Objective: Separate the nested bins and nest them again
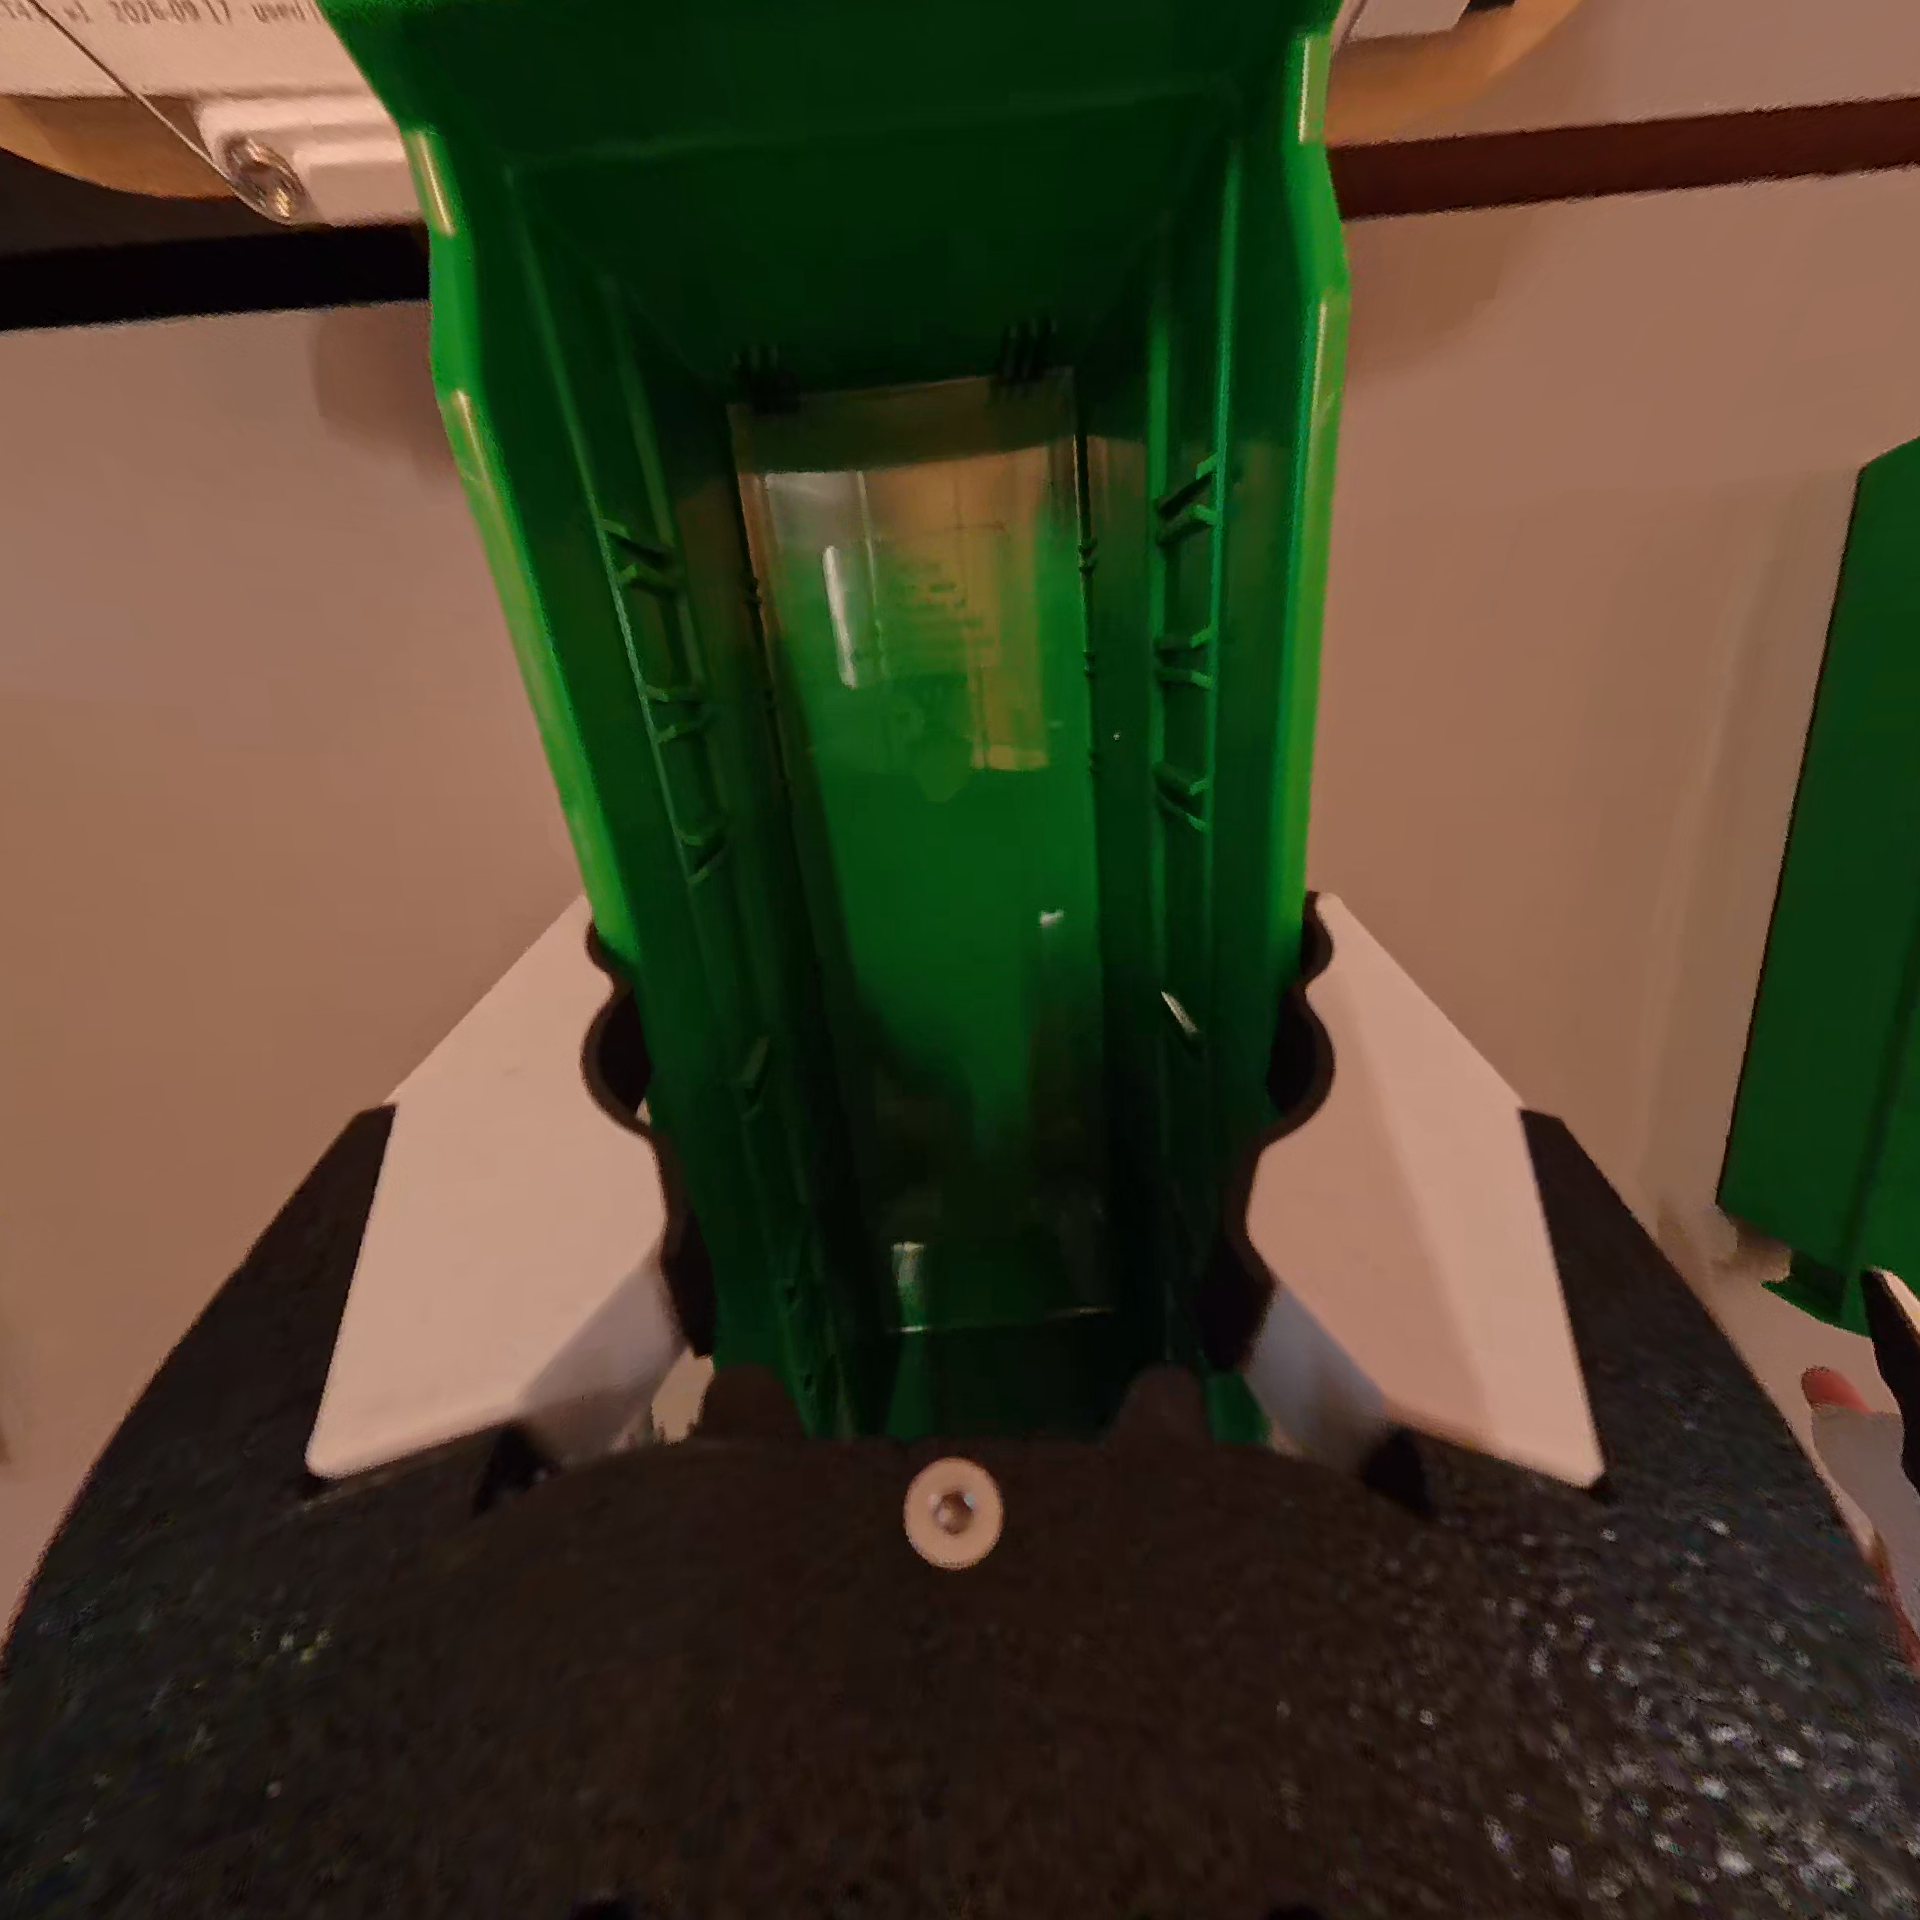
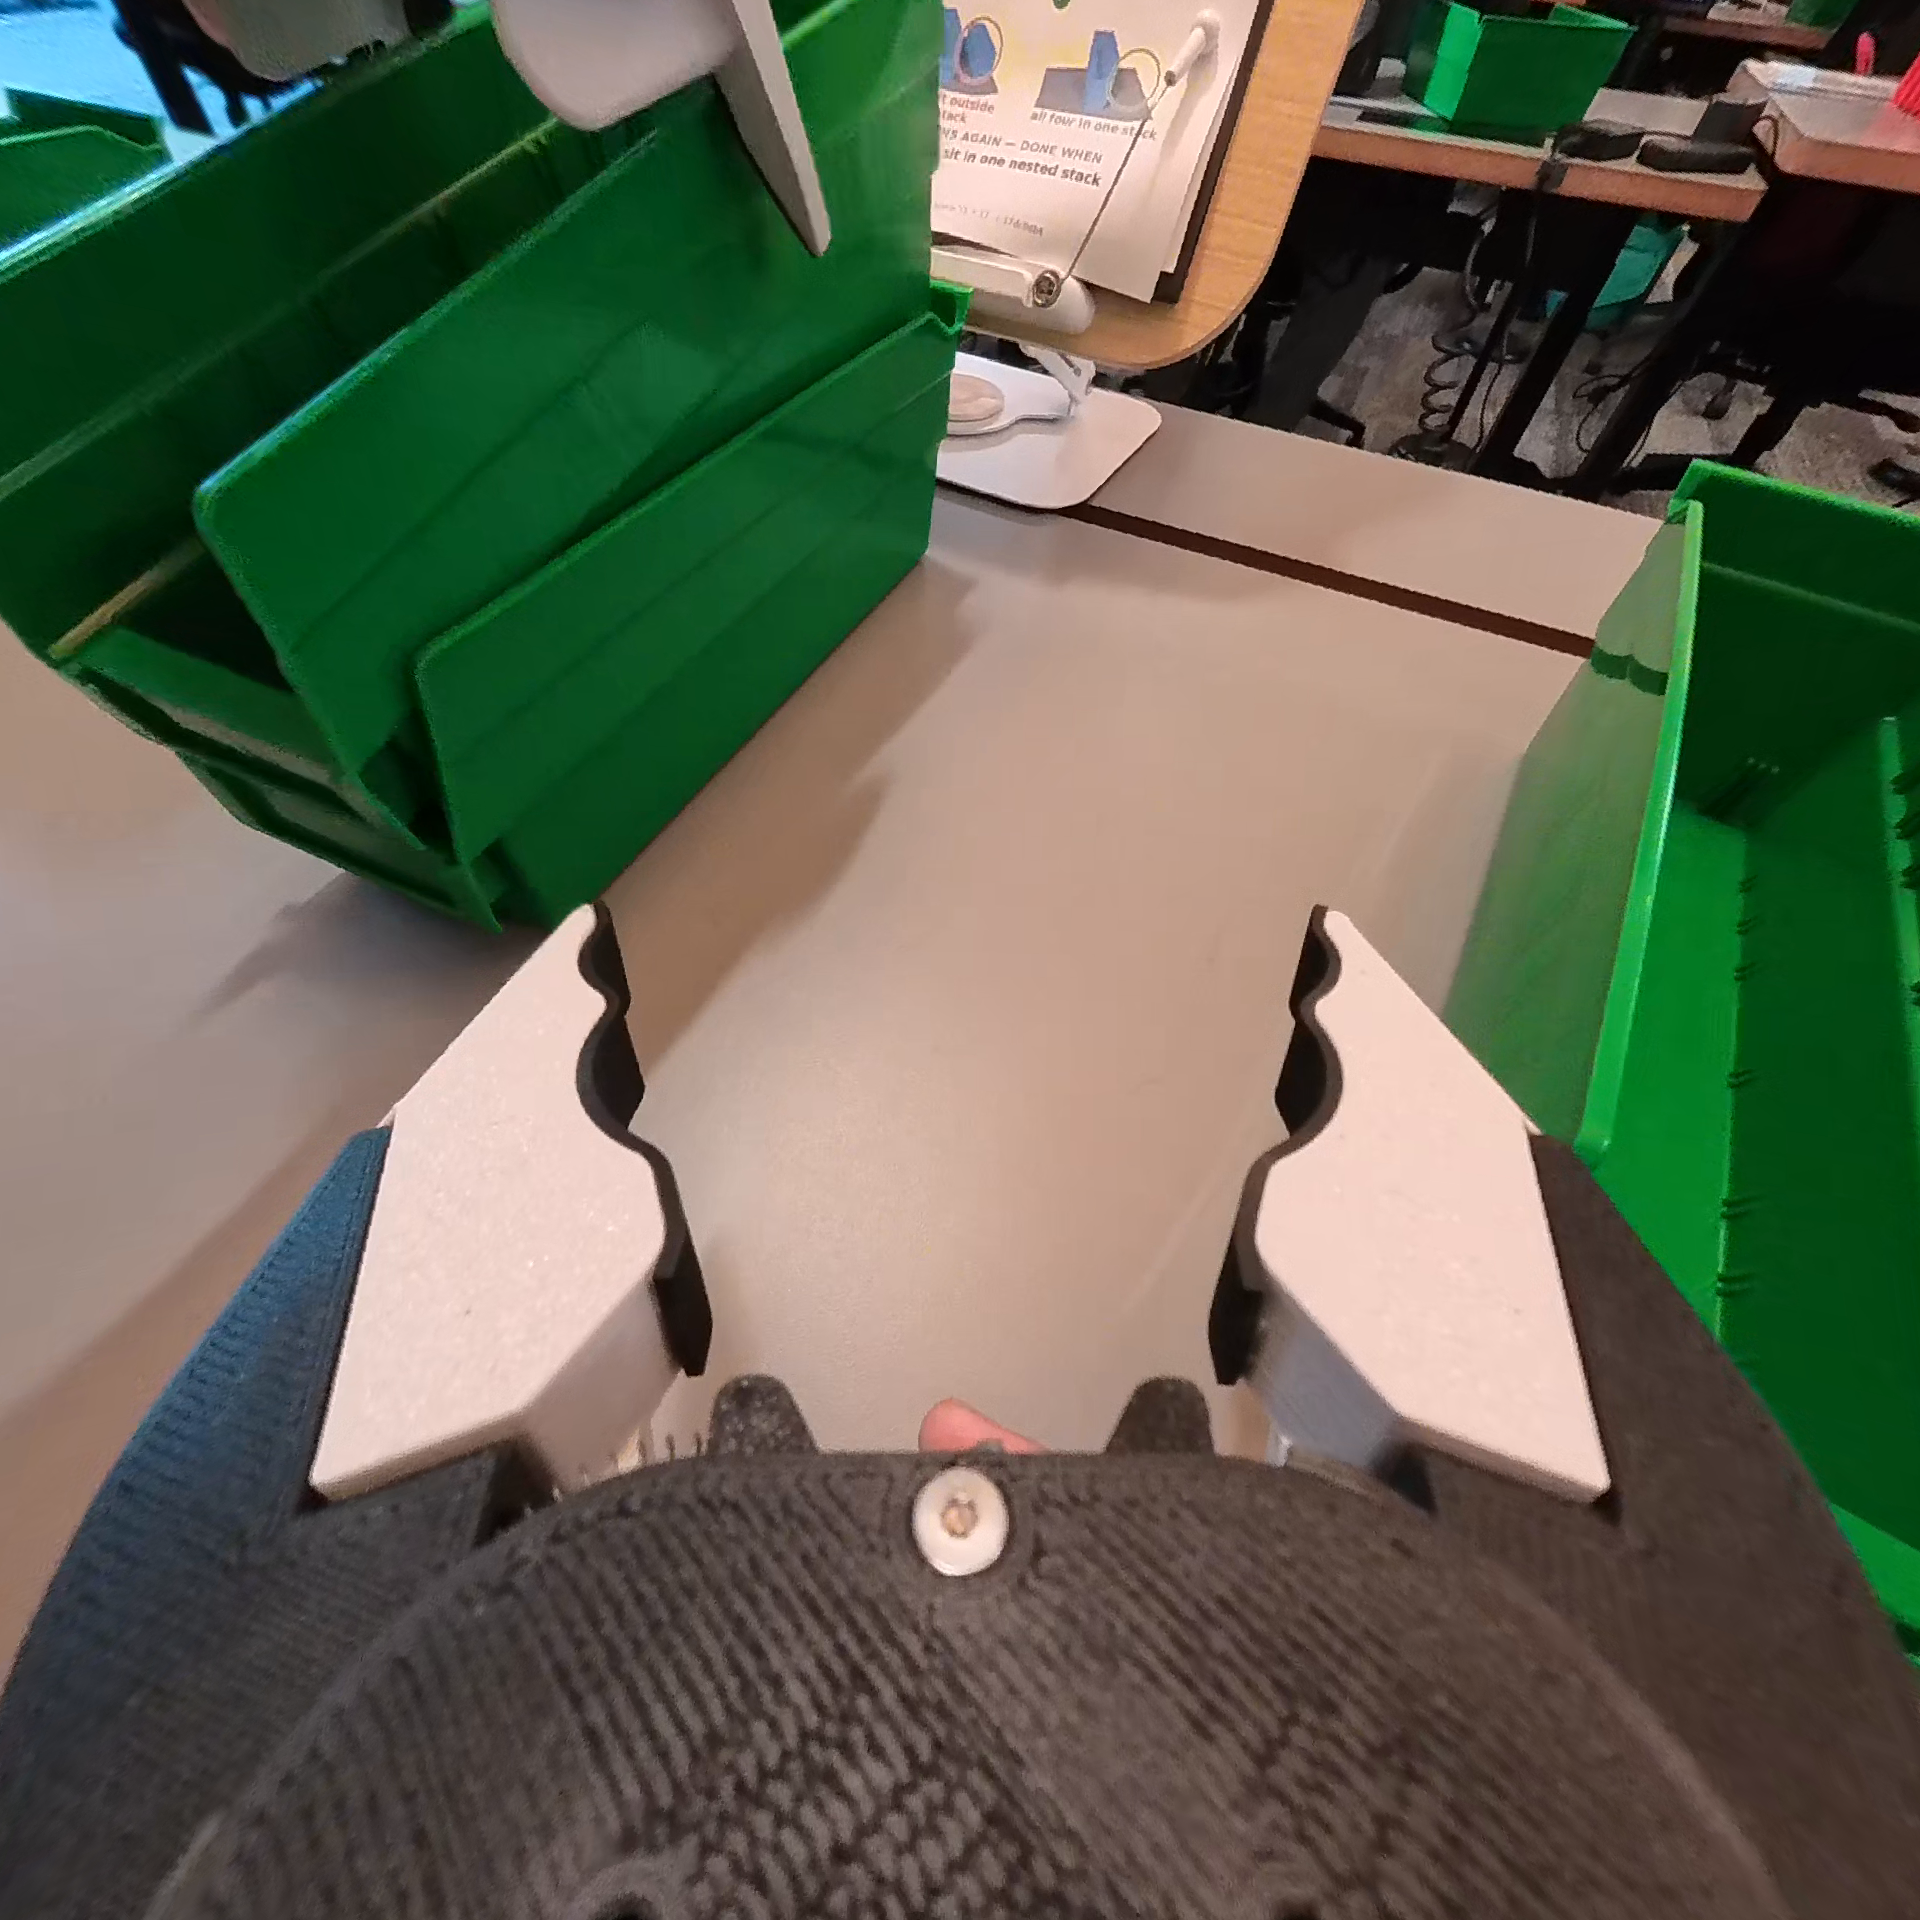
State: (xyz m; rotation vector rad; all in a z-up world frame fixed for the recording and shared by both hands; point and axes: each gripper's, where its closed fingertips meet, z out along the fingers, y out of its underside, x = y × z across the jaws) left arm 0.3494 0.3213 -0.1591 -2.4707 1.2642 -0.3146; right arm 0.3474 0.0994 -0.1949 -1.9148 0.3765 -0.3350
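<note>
My left gripper [image 1: 951, 935] is shut on a green bin [image 1: 894, 623], whose end fills the gap between both fingers; I look into its inside, where a clear film patch lies on the floor. In the right wrist view this bin is the top one of a tilted nested stack of green bins [image 2: 582, 499] at the left, with the left gripper [image 2: 727, 114] on its upper rim. A separate green bin [image 2: 1714, 935] stands on the table at the right; it also shows in the left wrist view [image 1: 1849, 883]. My right gripper [image 2: 956, 935] is open and empty above the grey table [image 2: 987, 727] between them.
A wooden board on a white stand [image 2: 1049, 447] with a printed sheet [image 2: 1091, 125] stands at the far table edge. A dark seam [image 2: 1351, 582] crosses the table. Behind are other desks with another green bin [image 2: 1517, 52] and cables.
</note>
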